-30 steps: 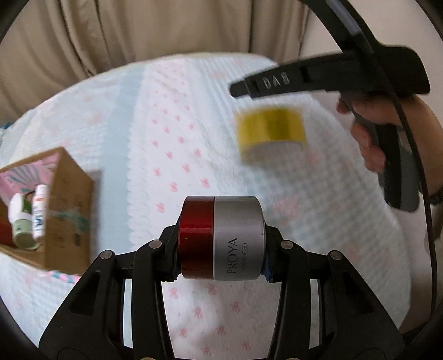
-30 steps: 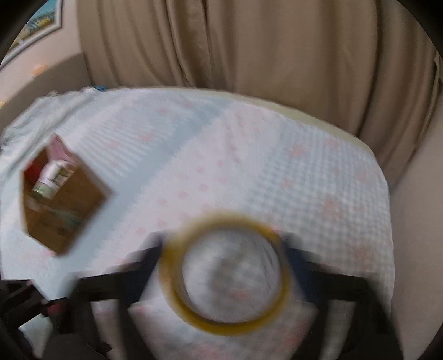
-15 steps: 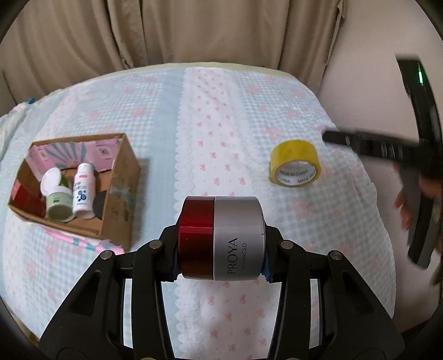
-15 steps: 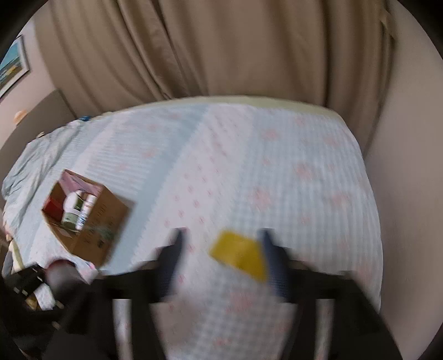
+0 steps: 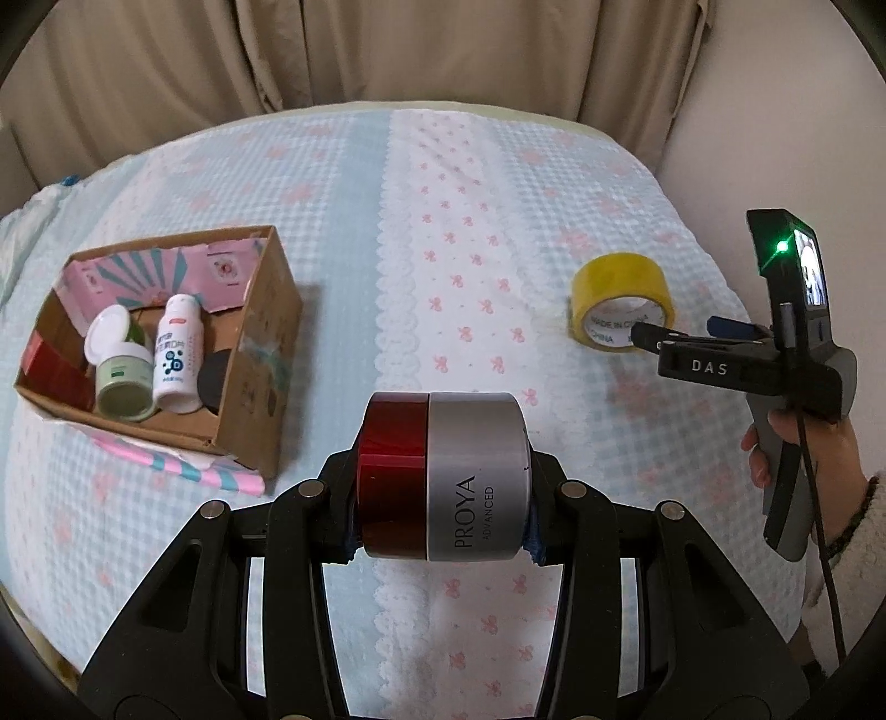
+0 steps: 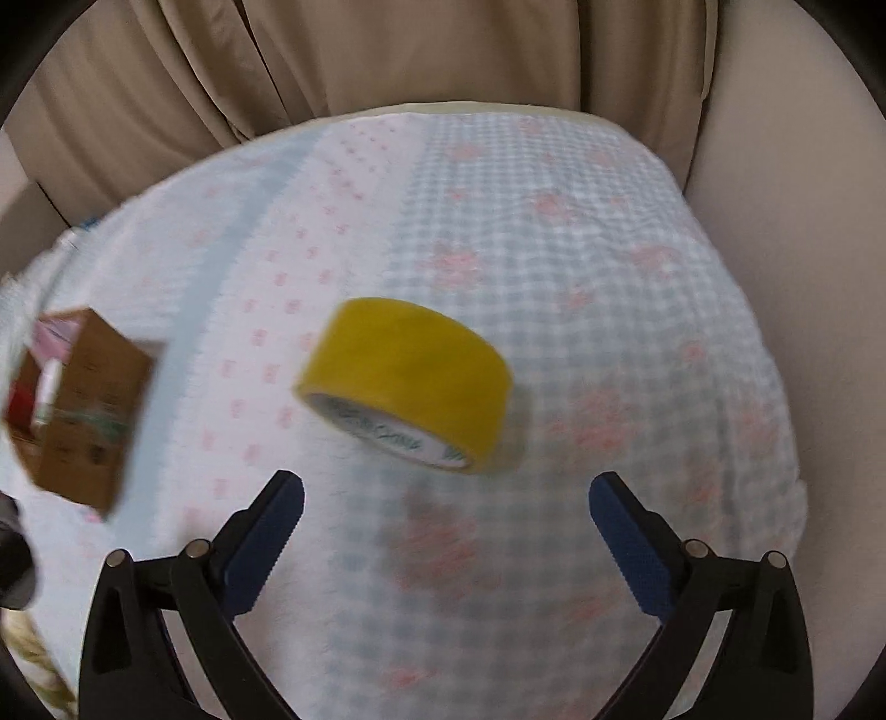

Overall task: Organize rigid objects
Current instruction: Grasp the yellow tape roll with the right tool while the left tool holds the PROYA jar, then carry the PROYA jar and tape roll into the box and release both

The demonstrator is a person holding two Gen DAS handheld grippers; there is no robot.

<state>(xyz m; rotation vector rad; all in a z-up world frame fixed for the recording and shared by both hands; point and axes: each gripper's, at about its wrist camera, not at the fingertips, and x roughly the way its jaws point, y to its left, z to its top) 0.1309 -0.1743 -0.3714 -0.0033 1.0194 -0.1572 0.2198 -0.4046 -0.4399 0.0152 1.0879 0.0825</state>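
Note:
My left gripper is shut on a red and silver PROYA jar, held above the bed to the right of the cardboard box. The box holds a green jar, a white bottle, a red item and a dark lid. A yellow tape roll lies on its side on the bedspread at the right; it also shows in the right wrist view. My right gripper is open and empty just short of the roll, and shows in the left wrist view.
The bed is covered by a blue, white and pink checked bedspread. Beige curtains hang behind it and a wall runs along its right side. The box sits at the far left in the right wrist view.
My right gripper let go of the tape roll, which now lies on the bed, and drew back with its jaws open. My left gripper lifted back, still holding the jar.

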